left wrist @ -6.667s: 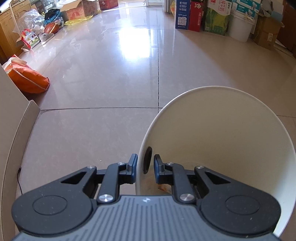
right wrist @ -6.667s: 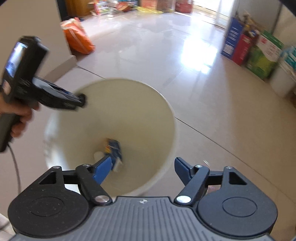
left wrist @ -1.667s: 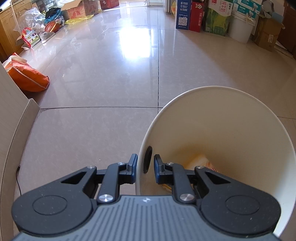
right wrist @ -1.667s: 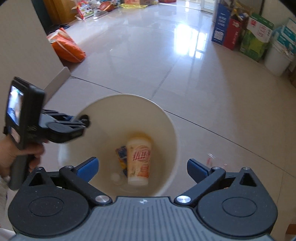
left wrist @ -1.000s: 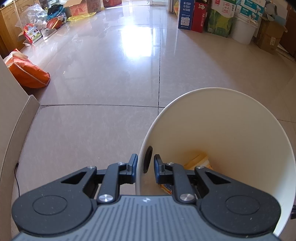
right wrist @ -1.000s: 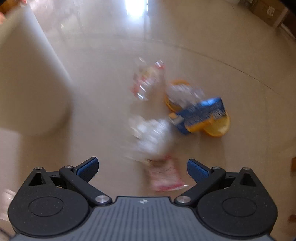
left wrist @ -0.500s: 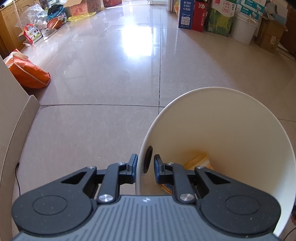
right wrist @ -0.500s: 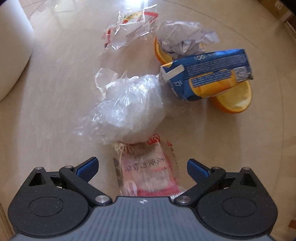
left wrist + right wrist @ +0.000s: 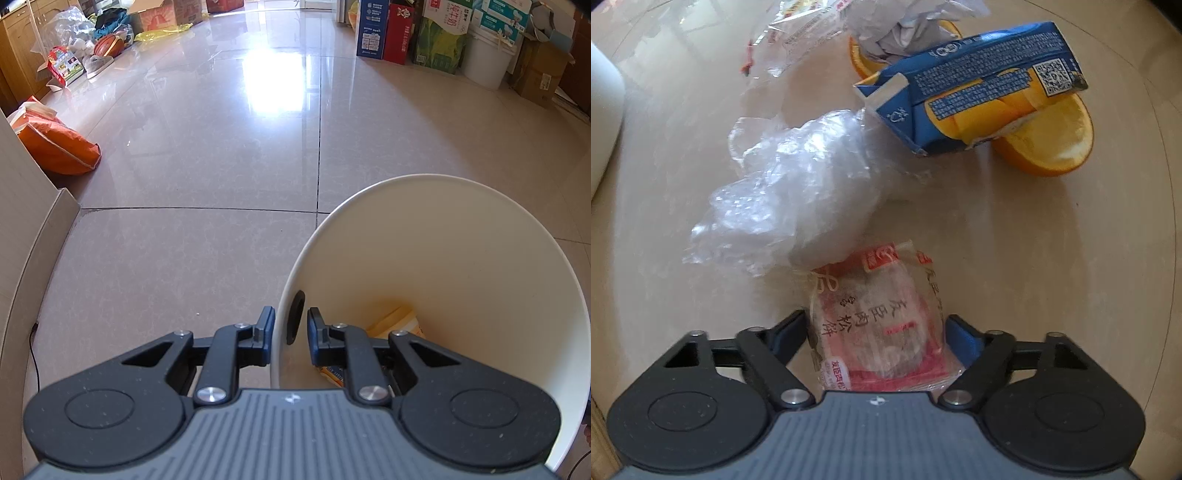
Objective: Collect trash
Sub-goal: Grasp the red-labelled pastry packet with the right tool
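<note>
My left gripper (image 9: 290, 326) is shut on the rim of the cream waste bin (image 9: 443, 258), one finger outside and one inside. A yellow cup (image 9: 395, 321) lies at the bin's bottom. In the right wrist view, my right gripper (image 9: 877, 328) is low over the floor, its fingers pressed against both sides of a red snack packet (image 9: 879, 317) that lies flat. Just beyond it sit a crumpled clear plastic bag (image 9: 790, 192), a blue and orange drink carton (image 9: 979, 85), orange peel (image 9: 1052, 147), crumpled paper (image 9: 905, 26) and a clear wrapper (image 9: 798, 33).
The bin's outer wall (image 9: 602, 110) shows at the left edge of the right wrist view. An orange bag (image 9: 55, 147) lies by a wall corner on the left. Boxes and a white bucket (image 9: 484, 62) line the far right; tiled floor spreads between.
The right gripper has dropped lower onto the trash pile and its fingers have narrowed from wide open onto the red snack packet. The left gripper and bin have stayed put.
</note>
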A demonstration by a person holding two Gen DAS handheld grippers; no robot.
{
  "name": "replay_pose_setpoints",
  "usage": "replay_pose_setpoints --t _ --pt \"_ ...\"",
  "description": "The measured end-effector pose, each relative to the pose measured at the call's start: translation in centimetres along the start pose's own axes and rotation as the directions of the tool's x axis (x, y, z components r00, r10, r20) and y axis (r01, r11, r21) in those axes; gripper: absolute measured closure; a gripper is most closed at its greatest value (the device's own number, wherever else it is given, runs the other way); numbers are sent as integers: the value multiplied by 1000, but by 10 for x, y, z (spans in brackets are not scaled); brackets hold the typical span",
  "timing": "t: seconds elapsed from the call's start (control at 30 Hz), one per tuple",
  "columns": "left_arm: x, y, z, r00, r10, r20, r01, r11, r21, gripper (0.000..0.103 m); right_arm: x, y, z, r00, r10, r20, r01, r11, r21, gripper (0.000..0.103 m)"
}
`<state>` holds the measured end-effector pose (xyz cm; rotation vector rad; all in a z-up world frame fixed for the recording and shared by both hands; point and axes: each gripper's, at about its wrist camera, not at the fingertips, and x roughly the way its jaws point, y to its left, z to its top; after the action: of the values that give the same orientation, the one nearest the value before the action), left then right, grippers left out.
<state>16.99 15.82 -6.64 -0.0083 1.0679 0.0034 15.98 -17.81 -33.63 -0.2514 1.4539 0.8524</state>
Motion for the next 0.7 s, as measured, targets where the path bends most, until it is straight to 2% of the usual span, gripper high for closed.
replay_pose_setpoints --t 0.13,0.3,0.57,0.7 --pt "0 1 0 1000 0 1 0 1000 1 87 -5 1 -7 1000 -5 -14 5 1000 -15 37" --pt "0 0 0 1000 0 0 0 1000 1 87 -22 -4 -20 1000 14 -12 -13 1000 9 38" --pt "-1 0 1 1000 -2 -6 2 1000 8 87 -87 4 -35 1000 24 9 -24 999 -38 38" --pt "-1 0 1 1000 -1 -7 1 1000 12 87 -125 21 -13 999 41 27 -38 996 -78 38"
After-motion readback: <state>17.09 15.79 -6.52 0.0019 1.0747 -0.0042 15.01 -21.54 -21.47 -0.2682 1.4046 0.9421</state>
